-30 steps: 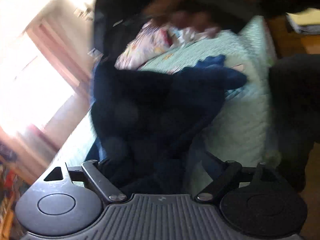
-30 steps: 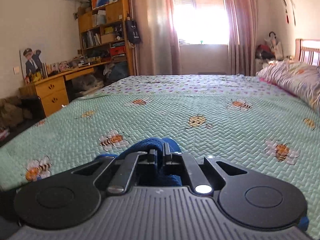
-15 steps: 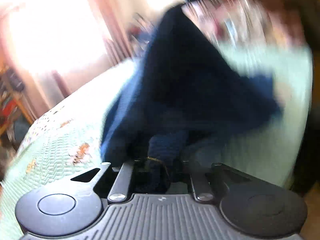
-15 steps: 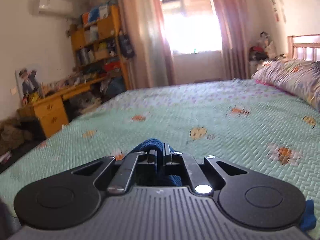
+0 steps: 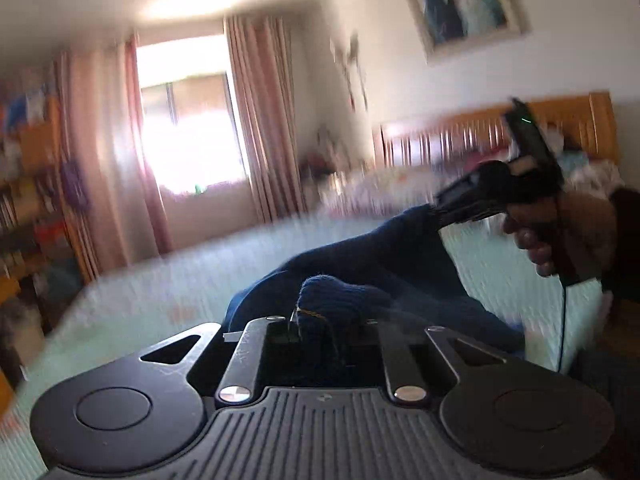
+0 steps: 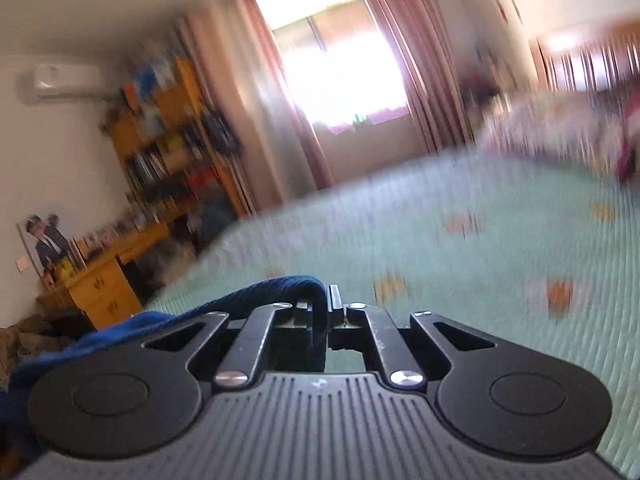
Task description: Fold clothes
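Claws both grip the navy knit garment (image 5: 372, 260): left claw (image 5: 320, 326) pinches a near fold, right claw (image 6: 325, 312) clamps an edge, cloth slung between them above the green bed (image 6: 460, 264).

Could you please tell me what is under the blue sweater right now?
The green bedspread shows under and around the blue sweater, which both grippers hold raised. Whatever lies directly beneath its bunched lower folds is covered.
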The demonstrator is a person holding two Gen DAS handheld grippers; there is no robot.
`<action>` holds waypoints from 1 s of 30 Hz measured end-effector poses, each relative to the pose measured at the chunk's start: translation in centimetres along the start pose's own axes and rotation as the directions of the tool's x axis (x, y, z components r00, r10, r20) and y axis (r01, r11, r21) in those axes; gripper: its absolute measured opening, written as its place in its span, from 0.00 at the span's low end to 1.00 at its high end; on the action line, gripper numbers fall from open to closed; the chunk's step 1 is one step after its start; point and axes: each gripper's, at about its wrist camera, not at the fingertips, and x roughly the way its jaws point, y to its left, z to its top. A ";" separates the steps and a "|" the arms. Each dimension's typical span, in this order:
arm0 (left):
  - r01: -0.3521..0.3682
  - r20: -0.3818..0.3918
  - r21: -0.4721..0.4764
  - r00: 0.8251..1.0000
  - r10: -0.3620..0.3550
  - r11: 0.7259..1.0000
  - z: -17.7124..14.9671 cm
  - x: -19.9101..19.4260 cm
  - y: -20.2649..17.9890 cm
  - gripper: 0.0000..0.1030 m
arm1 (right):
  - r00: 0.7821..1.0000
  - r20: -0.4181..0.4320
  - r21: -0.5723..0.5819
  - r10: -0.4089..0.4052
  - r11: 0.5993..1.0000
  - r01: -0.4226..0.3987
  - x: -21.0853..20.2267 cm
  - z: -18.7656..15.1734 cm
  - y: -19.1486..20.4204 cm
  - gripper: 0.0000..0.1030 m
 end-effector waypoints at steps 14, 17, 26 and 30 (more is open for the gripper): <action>0.029 -0.097 -0.022 0.995 -0.031 0.999 -1.1 1.4 0.8 0.16 | 0.977 -0.203 -0.344 0.066 0.929 -0.135 -3.8 -14.4 2.5 0.71; 0.031 -0.097 -0.015 0.995 -0.032 0.999 -0.3 3.0 -0.8 0.16 | 0.987 -0.156 -0.327 0.046 0.940 -0.096 -3.7 -12.9 1.8 0.67; 0.019 -0.076 -0.013 0.997 -0.020 1.000 0.6 1.6 0.1 0.22 | 0.987 0.152 -0.204 0.052 0.979 -0.020 -7.4 -3.7 0.3 0.11; 0.027 -0.094 -0.056 0.995 -0.032 0.998 -0.3 2.1 -0.1 0.31 | 0.972 0.229 -0.226 0.048 0.974 0.004 -8.4 1.0 0.5 0.11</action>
